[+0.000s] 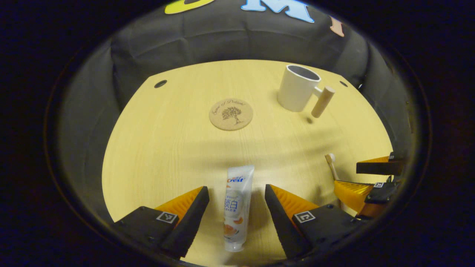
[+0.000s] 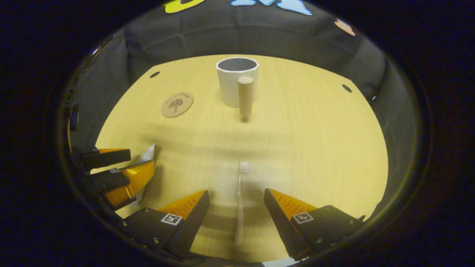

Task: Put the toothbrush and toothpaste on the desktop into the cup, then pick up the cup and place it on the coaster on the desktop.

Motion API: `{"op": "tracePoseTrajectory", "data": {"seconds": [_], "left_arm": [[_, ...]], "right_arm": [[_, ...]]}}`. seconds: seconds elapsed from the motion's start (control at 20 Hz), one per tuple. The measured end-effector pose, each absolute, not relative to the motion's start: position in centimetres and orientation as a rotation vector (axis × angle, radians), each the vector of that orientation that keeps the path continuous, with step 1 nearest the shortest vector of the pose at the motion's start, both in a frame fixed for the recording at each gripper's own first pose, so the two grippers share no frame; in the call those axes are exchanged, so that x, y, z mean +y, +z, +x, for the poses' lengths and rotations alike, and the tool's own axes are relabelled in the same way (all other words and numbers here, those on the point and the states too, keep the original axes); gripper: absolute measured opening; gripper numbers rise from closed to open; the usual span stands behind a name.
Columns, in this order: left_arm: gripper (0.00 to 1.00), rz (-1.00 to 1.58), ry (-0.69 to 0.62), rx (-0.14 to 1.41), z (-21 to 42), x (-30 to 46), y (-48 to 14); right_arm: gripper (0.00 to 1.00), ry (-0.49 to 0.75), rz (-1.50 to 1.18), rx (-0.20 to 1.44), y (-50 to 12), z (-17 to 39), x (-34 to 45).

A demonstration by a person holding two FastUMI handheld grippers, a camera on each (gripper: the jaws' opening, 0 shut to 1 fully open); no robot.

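Toothpaste (image 1: 236, 207) lies between left claw's (image 1: 236, 196) spread fingers, untouched.

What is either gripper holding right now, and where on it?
Nothing. The left gripper is open around the toothpaste tube; the right gripper is open around the toothbrush. Both lie on the desktop.

One cup (image 2: 236, 79), coaster (image 2: 177, 104), toothbrush (image 2: 240, 202), toothpaste (image 1: 236, 207).

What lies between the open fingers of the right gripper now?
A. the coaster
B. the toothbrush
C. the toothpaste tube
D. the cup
B: in the right gripper view the toothbrush lies flat on the desktop between the open fingers of the right gripper, which do not touch it.
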State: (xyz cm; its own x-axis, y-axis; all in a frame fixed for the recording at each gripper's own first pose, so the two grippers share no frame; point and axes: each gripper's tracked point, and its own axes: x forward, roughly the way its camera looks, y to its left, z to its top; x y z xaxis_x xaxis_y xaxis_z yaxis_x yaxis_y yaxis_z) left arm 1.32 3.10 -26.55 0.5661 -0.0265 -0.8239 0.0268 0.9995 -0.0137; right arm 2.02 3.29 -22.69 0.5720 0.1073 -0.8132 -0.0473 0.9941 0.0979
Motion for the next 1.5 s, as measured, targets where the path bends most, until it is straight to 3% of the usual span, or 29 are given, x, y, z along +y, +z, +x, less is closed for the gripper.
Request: {"op": "tracePoseTrajectory", "data": {"seconds": [0.3, 0.6, 0.65, 0.75, 0.8, 0.85, 0.9, 0.95, 1.05, 1.1, 1.25, 1.3, 1.45, 1.5], "left_arm": [[0.98, -0.034, -0.028, 1.071, -0.1, 2.9, -28.5], [0.99, -0.009, -0.031, 1.111, -0.6, 2.9, -29.0], [0.99, -0.008, -0.030, 1.111, -0.5, 2.9, -28.9], [0.92, -0.008, -0.027, 1.106, -0.2, 2.7, -28.8], [0.81, -0.008, -0.026, 1.107, -0.3, 2.6, -28.9], [0.77, -0.005, -0.027, 1.105, -0.3, 2.5, -28.9], [0.70, -0.005, -0.028, 1.104, -0.3, 2.5, -28.9], [0.62, -0.008, -0.027, 1.104, -0.4, 2.5, -28.9], [0.56, 0.001, -0.026, 1.101, -0.2, 2.8, -28.8], [0.53, -0.013, -0.021, 1.098, -0.2, 2.7, -28.7], [0.46, -0.008, -0.026, 1.097, -0.4, 2.9, -28.8], [0.42, -0.016, -0.021, 1.096, -0.4, 2.9, -28.8], [0.40, -0.048, -0.002, 1.082, -0.2, 3.1, -28.9], [0.27, -0.059, -0.005, 1.075, -0.5, 3.0, -28.6]], "right_arm": [[0.92, 0.099, 0.035, 1.089, -25.2, 1.0, 3.3], [0.82, 0.115, 0.011, 1.176, -26.0, 0.7, 3.3], [0.75, 0.114, 0.012, 1.185, -26.1, 0.6, 3.3], [0.71, 0.114, -0.004, 1.200, -25.9, 0.4, 3.2], [0.60, 0.107, 0.002, 1.202, -26.0, 0.5, 3.3], [0.49, 0.106, 0.005, 1.225, -26.1, 0.0, 3.4], [0.45, 0.113, -0.002, 1.221, -25.9, 0.0, 3.4], [0.45, 0.119, -0.008, 1.226, -26.2, 0.0, 3.4], [0.45, 0.107, -0.012, 1.222, -25.8, -0.1, 3.0], [0.11, 0.107, 0.011, 1.236, -26.4, -0.2, 3.3], [0.10, 0.130, 0.027, 1.229, -26.1, -0.1, 3.0], [0.04, 0.132, 0.059, 1.226, -25.9, -0.3, 3.1], [0.07, 0.144, 0.094, 1.192, -26.0, -0.1, 2.8], [0.04, 0.150, 0.100, 1.195, -25.9, 0.2, 2.9]]}}
